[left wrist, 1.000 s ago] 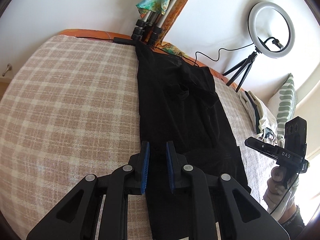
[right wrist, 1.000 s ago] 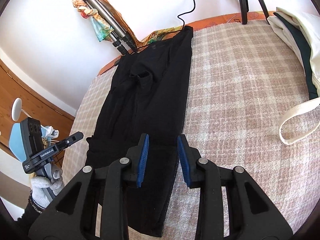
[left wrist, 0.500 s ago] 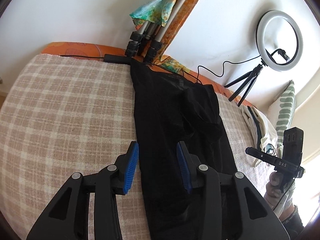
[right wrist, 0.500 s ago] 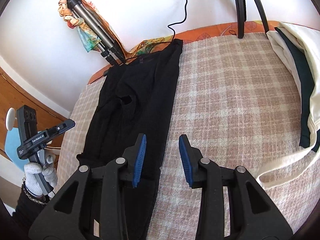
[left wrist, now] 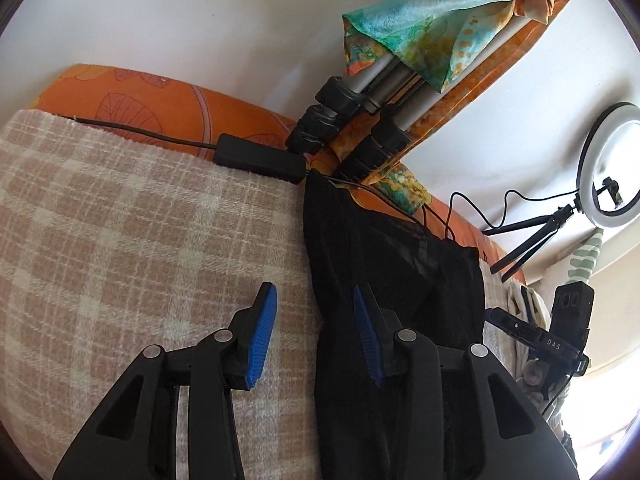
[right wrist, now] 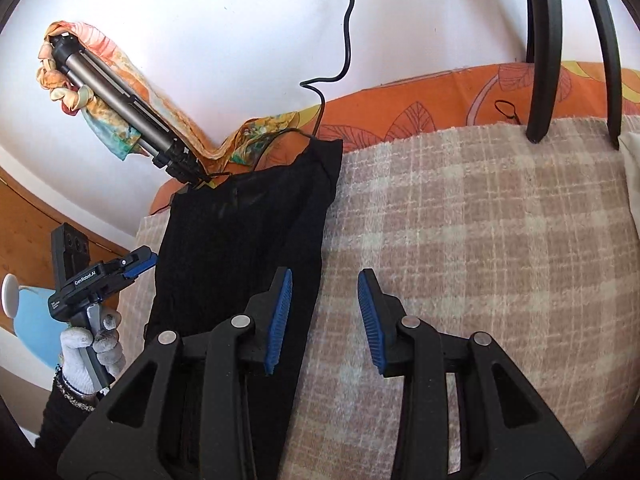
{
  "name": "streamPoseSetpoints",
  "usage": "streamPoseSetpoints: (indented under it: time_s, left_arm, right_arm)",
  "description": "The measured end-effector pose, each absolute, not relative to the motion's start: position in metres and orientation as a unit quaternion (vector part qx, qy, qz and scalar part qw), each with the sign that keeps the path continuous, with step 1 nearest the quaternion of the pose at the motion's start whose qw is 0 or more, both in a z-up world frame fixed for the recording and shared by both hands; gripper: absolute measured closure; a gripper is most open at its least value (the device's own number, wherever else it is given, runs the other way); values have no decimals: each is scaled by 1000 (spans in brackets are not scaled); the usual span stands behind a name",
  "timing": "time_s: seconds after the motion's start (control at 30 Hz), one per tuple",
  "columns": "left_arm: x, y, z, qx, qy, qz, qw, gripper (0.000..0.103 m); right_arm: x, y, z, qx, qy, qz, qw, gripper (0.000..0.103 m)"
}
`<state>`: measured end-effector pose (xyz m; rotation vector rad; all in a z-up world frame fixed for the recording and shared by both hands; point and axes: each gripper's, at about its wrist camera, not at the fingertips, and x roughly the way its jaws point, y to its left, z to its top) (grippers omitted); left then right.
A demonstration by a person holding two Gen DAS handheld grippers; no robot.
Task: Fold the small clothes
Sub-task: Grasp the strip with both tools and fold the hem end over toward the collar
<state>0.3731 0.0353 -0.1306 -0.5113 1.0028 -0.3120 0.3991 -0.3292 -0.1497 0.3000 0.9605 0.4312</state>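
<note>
I see a black garment point(left wrist: 384, 264) lying lengthwise on the checked blanket point(left wrist: 140, 240), its far end reaching the blanket's far edge by the orange sheet point(right wrist: 420, 108). My left gripper point(left wrist: 316, 336) is spread wide, straddling the garment's left edge: one pad over the blanket, the other over the cloth, nothing held. My right gripper point(right wrist: 324, 316) is likewise wide and holds nothing, straddling the right edge. Whether the pads touch the fabric I cannot tell. A tripod point(left wrist: 360, 120) wrapped in a scarf point(left wrist: 424, 32) leans at the far edge; a ring light point(left wrist: 612, 164) stands toward the far right corner.
</note>
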Motion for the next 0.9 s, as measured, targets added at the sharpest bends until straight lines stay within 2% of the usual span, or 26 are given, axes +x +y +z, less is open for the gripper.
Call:
streamPoseSetpoints:
  time_s: [0.33, 0.43, 0.47, 0.5, 0.53, 0.57, 0.6, 0.9]
  left_arm:
    - [417, 24, -138, -257, 458, -162, 836, 65]
    - [423, 15, -137, -224, 448, -178, 847, 65]
    - [424, 13, -137, -214, 447, -180, 850, 68]
    - [425, 11, -136, -209, 447, -179, 851, 70]
    - [426, 10, -136, -209, 448, -184, 850, 75]
    - [427, 9, -137, -210, 452, -189, 846, 94]
    - [427, 8, -137, -210, 453, -189, 845, 100]
    - [396, 0, -109, -195, 425, -228, 854, 100]
  right_arm:
    - [448, -312, -158, 175, 445, 221, 850, 67]
    - [452, -305, -158, 171, 444, 226, 850, 67]
    - [453, -304, -158, 170, 446, 228, 849, 67]
    - [455, -302, -158, 166, 446, 228, 849, 74]
    - [454, -299, -157, 160, 449, 229, 849, 83]
    - [454, -297, -157, 157, 451, 231, 848, 92]
    - [452, -297, -156, 155, 449, 230, 849, 93]
    - [414, -285, -119, 129, 415, 255, 864, 95]
